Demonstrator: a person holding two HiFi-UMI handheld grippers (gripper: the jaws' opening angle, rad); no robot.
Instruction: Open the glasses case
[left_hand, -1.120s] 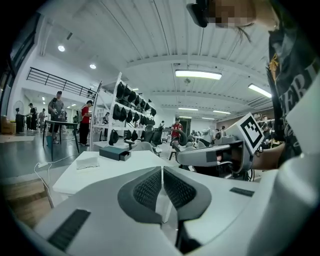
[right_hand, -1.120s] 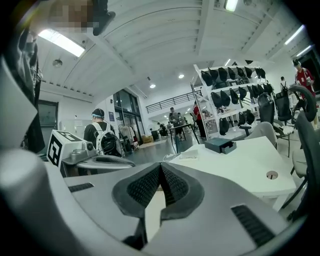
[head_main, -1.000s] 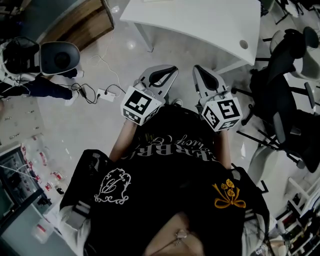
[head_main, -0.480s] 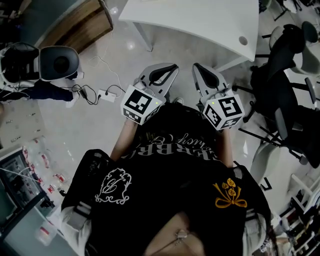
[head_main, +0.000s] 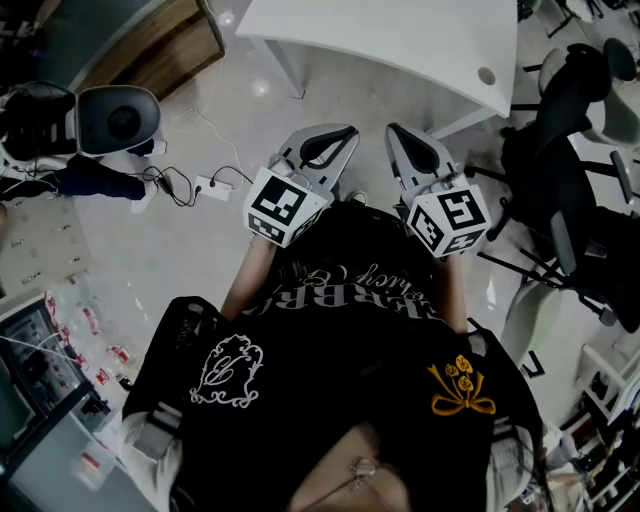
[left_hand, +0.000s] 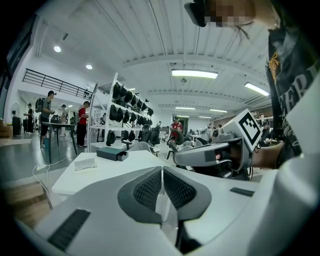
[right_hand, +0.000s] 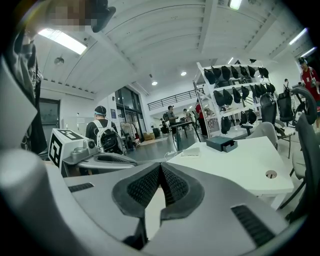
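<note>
A dark teal box-like case (left_hand: 111, 153) lies far off on the white table (left_hand: 125, 167), beside a small white item (left_hand: 85, 162); the right gripper view shows the same case (right_hand: 221, 144). It is outside the head view. My left gripper (head_main: 340, 132) and right gripper (head_main: 397, 135) are held side by side before the person's body, short of the table's near edge. In the left gripper view the left gripper (left_hand: 162, 170) is shut with its pads together on nothing. The right gripper (right_hand: 160, 166) is shut and empty too.
The white table (head_main: 400, 40) has a round cable hole (head_main: 487, 88) near its right corner. Black office chairs (head_main: 570, 200) stand at the right. A power strip with cables (head_main: 205, 187) lies on the floor at the left. Shelves of bags (left_hand: 125, 115) and several people stand far behind.
</note>
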